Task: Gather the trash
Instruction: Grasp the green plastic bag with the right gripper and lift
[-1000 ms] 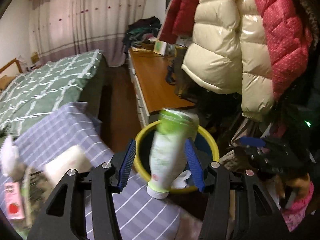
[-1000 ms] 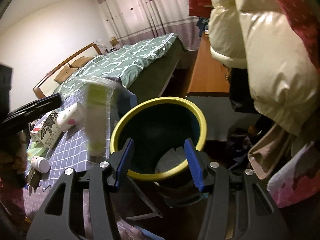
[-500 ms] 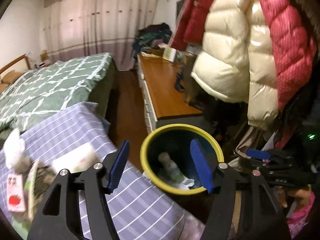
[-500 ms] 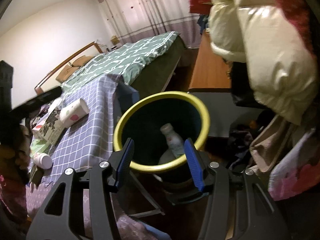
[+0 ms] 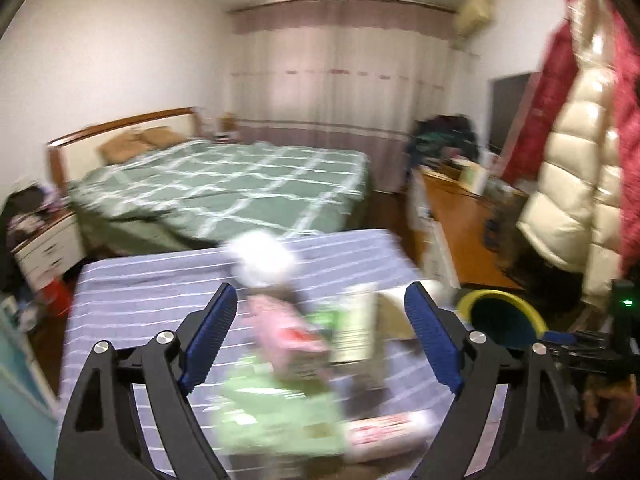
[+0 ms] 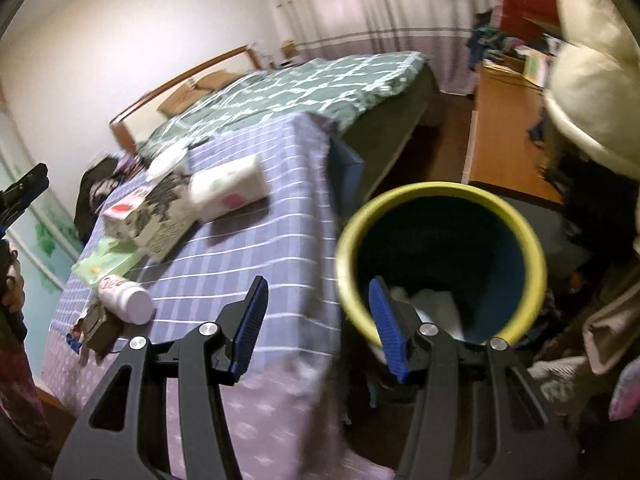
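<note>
Trash on the counter (image 6: pixel 260 248) (purple checked cloth): white wrapped pack (image 6: pixel 228 188), printed carton (image 6: pixel 148 216), green packet (image 6: pixel 106 262), small white bottle (image 6: pixel 126 300) lying on its side. Yellow-rimmed bin (image 6: pixel 440 196) stands just beside the counter edge, at 3 o'clock from the trash; pale items lie inside it. Left gripper (image 5: pixel 320 344): jaws wide, holding nothing, above the blurred trash pile. Right gripper (image 6: pixel 318 320): jaws wide, holding nothing, straddling the bin's near rim and the counter edge.

Both black plastic grippers (image 5: pixel 320 340) (image 6: pixel 316 324) have ribbed blue finger pads (image 5: pixel 210 338) and silver round screws (image 5: pixel 165 337).
</note>
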Available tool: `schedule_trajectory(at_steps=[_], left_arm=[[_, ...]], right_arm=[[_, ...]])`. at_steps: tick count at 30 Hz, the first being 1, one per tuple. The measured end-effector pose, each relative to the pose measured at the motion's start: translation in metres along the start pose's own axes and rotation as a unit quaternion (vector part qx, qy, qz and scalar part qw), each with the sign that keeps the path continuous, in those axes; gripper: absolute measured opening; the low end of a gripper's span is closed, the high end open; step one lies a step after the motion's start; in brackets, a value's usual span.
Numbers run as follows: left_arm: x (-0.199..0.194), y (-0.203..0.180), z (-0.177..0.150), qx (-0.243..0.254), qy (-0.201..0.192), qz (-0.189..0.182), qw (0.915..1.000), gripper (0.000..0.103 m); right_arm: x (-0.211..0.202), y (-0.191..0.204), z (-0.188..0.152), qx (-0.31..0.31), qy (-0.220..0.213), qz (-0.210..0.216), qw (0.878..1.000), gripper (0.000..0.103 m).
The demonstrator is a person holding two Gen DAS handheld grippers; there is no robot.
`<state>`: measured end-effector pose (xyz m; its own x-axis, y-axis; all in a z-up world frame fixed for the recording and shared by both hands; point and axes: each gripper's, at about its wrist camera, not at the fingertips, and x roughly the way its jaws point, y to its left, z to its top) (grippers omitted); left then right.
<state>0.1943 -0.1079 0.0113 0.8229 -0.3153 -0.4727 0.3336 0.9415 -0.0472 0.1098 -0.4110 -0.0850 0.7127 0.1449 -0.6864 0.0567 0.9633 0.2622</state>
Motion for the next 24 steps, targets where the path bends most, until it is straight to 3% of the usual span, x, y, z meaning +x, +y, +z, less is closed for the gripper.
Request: schedule_trajectory(at_steps=[6, 12, 20, 24], left_arm=[[0.003, 0.095, -0.029, -0.054, -0.005, 0.089, 0.9946, 0.085], [0.018, 0.158, -0.053, -0.085, -0.008, 0.148, 0.9854, 0.085], [0.022, 0.195, -0.07, -0.116, -0.022, 0.198, 0.9731, 0.088], [0.016, 0.195, -0.073, -0.127, -0.031, 0.196, 0.9718, 0.09]], right_arm=[[0.028, 0.064, 0.011, -0.043, 0.021, 0.024, 0.999, 0.051], [0.052, 0.136, 0.02, -0.086, 0.034, 0.066, 0.994, 0.051], [0.068, 0.238, 0.011, -0.193, 0.047, 0.131, 0.971, 0.051], [0.079, 0.269, 0.004, -0.234, 0.054, 0.138, 0.961, 0.051]])
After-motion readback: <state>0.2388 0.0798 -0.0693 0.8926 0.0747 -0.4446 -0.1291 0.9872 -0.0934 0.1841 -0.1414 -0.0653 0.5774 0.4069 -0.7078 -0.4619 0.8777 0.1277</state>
